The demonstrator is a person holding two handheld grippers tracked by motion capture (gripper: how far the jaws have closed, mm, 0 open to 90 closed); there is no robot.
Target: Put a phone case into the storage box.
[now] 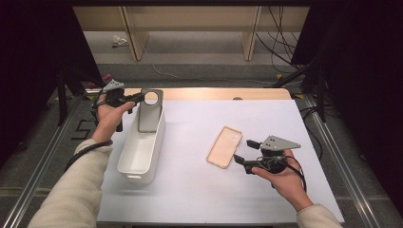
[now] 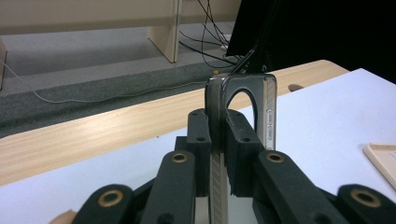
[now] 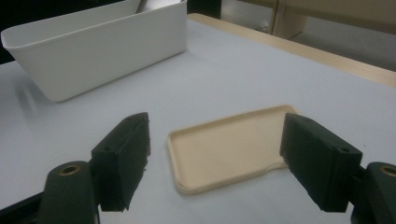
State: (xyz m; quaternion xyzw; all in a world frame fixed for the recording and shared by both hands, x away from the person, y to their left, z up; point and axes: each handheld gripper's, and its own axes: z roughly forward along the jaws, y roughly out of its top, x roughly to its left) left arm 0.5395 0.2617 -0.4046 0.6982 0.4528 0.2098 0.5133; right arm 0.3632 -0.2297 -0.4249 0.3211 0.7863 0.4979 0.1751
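My left gripper (image 1: 138,98) is shut on the top edge of a dark grey phone case (image 1: 150,111), which hangs upright over the far end of the white bin (image 1: 142,145). In the left gripper view the grey case (image 2: 243,100) stands pinched between the black jaws, its camera cut-out above them. A beige phone case (image 1: 224,146) lies open side up on the white table, right of the bin. My right gripper (image 1: 244,154) hovers open just beside its near right edge. In the right gripper view the beige case (image 3: 229,149) lies between and beyond the spread jaws, untouched.
The white mat (image 1: 199,190) covers a wooden table whose bare strip (image 1: 214,93) runs along the far edge. Beyond it are shelf legs and cables (image 1: 280,47) on the floor. Dark curtains flank both sides.
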